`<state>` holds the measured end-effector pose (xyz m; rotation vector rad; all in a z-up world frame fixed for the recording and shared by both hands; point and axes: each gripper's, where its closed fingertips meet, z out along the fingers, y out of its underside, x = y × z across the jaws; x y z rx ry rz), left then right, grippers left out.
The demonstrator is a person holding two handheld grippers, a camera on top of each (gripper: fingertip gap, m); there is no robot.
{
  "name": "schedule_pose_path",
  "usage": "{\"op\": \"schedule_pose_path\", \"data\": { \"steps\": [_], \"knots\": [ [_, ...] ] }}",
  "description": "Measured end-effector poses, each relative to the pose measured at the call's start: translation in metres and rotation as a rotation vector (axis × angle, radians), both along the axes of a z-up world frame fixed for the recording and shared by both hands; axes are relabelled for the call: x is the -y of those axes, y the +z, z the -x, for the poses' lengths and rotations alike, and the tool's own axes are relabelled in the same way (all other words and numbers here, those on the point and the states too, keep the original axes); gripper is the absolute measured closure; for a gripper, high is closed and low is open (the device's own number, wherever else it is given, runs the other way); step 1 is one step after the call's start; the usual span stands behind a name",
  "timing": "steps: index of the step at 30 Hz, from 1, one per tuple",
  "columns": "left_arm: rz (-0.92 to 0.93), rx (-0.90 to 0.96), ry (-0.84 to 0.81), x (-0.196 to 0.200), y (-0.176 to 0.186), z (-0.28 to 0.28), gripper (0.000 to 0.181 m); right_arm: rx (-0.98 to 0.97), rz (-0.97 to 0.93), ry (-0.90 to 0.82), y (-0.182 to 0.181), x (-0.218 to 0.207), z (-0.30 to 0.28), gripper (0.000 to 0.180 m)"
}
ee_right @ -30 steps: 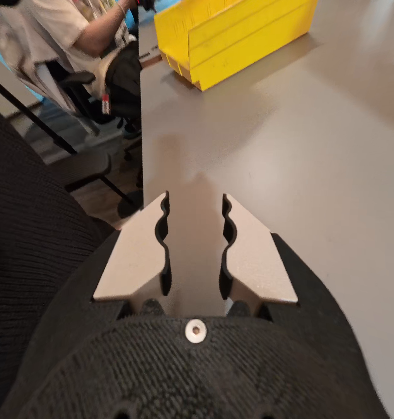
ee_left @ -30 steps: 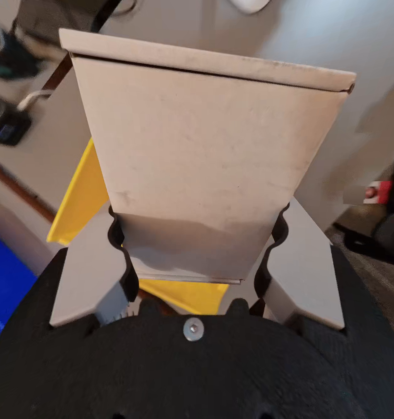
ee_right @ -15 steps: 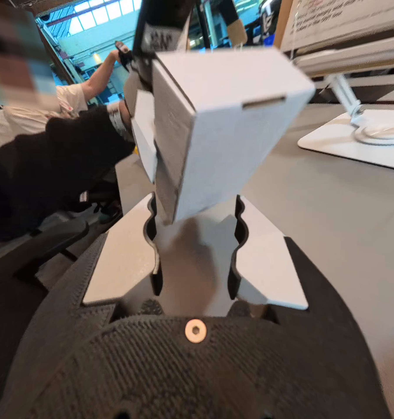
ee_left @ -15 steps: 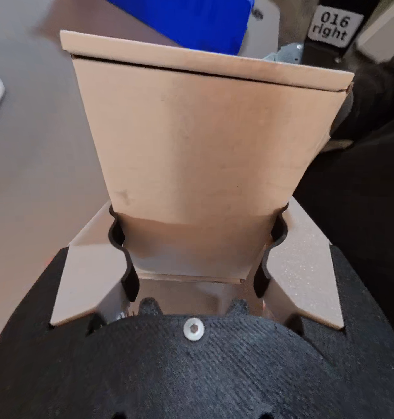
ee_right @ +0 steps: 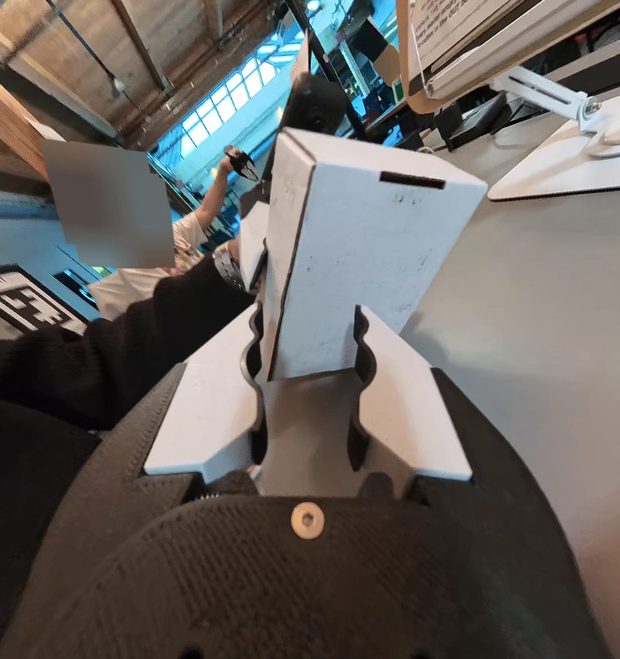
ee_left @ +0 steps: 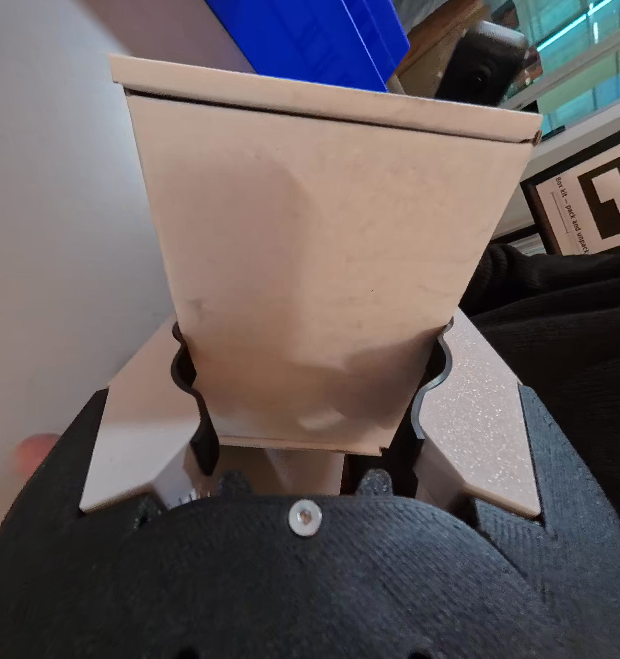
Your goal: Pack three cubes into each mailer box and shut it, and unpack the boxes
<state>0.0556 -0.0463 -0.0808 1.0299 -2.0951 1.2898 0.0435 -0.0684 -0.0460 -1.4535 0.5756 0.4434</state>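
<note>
Since half a second earlier, the box (ee_right: 358,256) had entered the spread, empty right claw (ee_right: 306,342); the left claw (ee_left: 310,378) pinched it above the bench (ee_right: 536,321). Early release risked dropping it.

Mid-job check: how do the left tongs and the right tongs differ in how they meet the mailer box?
The left tongs are spread wide and clamp the mailer box across its full width; the right tongs stand narrower, around one corner edge. The box reaches deep into the left tongs, but only to the tips of the right tongs, where I cannot tell whether they press. Both meet the same shut box.
</note>
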Motion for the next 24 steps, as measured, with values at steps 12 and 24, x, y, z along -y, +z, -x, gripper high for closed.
{"op": "schedule_pose_path", "data": {
  "steps": [12, 24],
  "knots": [
    [-0.015, 0.006, 0.05, 0.007, 0.0, -0.012, 0.048, 0.399, 0.174, -0.047, -0.002, -0.007, 0.011, 0.148],
    [-0.115, 0.322, 0.302, -0.002, 0.006, -0.049, 0.051, -0.024, 0.07, 0.049, -0.015, 0.002, 0.001, 0.155]
  ]
}}
